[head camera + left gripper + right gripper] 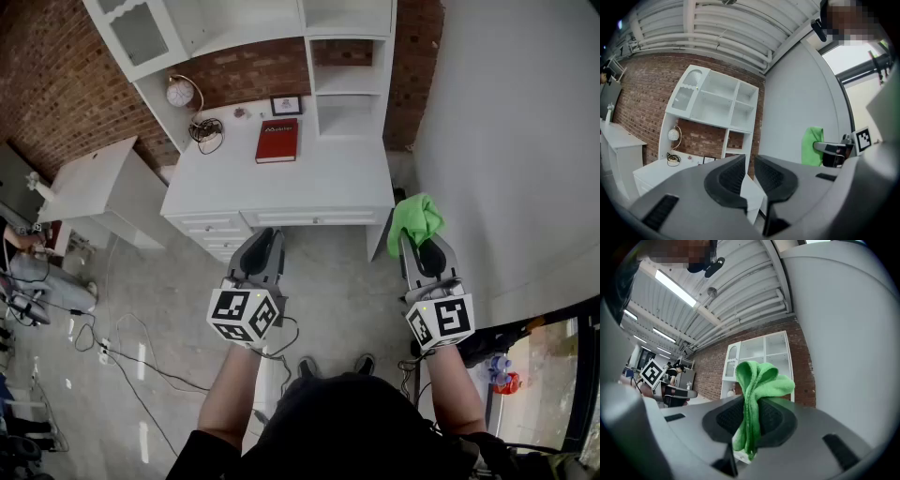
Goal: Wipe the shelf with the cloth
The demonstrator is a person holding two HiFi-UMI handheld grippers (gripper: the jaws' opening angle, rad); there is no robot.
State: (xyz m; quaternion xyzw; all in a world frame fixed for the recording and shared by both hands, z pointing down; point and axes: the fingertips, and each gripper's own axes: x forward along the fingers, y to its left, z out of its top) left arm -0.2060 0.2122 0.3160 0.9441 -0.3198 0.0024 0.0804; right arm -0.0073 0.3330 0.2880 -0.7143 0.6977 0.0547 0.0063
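**Cloth in hand, shelves not yet reached**

A bare concrete floor [342,281] lies between the person and a white desk, with a plain grey wall [511,141] close on the right.

Nearest to the camera, both grippers are held out at about waist height and point towards the furniture. The right gripper [751,420] is clamped on the green cloth [761,380]. Its jaws pinch the cloth at the middle, so a loose bunch stands up ahead of the tips and a short tail hangs below. That bunch looks meant to be the wiping face, keeping the jaws themselves off the paint. The left gripper [750,176] holds nothing. Its jaws stand only a narrow gap apart, and it seems to be along as a spare to steady or shift things.

Past them is the desk [309,192], where a red book [277,140], a small framed picture [286,104], a round lamp [181,92] and a coil of cable [206,129] sit near the back.

Above the desktop rise the white shelf [349,80] cubbies, which look empty, set against a brick wall [56,84].

The cloth is well apart from any shelf, so wiping appears not to have begun. I judge the next move to be a step forward and a raised right arm.
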